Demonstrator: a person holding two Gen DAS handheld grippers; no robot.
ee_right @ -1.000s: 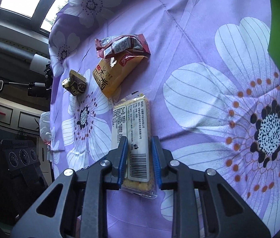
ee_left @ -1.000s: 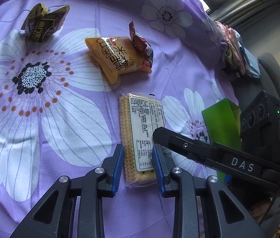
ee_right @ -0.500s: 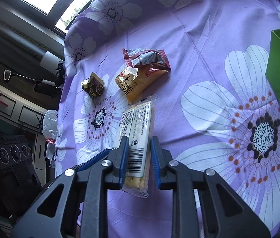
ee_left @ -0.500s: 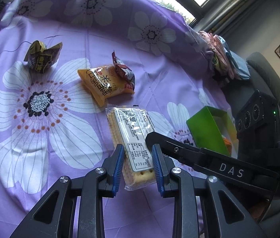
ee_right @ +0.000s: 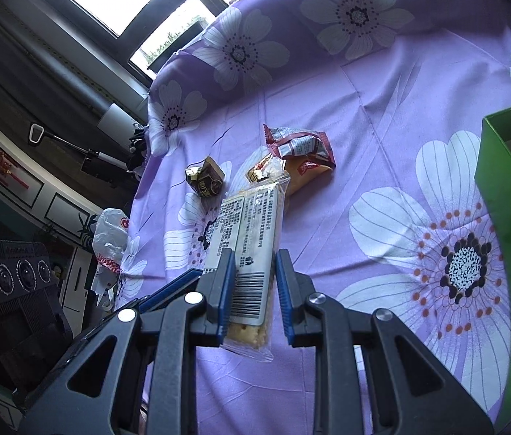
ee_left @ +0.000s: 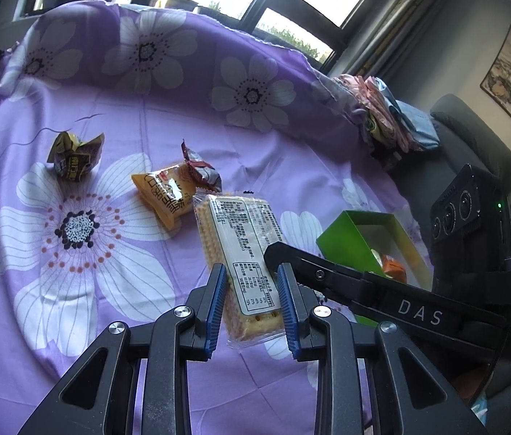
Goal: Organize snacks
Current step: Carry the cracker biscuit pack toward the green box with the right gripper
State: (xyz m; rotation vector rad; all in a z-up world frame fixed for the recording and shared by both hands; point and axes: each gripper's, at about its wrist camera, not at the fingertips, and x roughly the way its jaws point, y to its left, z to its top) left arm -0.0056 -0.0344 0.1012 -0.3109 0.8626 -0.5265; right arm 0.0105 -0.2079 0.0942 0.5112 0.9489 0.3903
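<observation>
Both grippers are closed on one cracker packet [ee_left: 241, 253], each clamping an opposite end. The left gripper [ee_left: 251, 304] grips the end with the nutrition table, its blue pads pressed to the packet's long edges. The right gripper [ee_right: 253, 290] grips the barcode end the same way. The packet sits lifted clear of the purple flowered cloth [ee_left: 110, 116], tilted, its far end toward 12 o'clock in the right wrist view.

On the cloth, at 11 o'clock from the packet in the left wrist view, an orange snack bag [ee_left: 163, 192] lies with a red wrapper [ee_left: 199, 172] resting against its far side. A small brown-and-yellow pouch [ee_left: 74, 159] lies well apart at 10 o'clock. A green box [ee_left: 346, 250] stands open at 3 o'clock, an orange packet [ee_left: 393, 266] inside it.
</observation>
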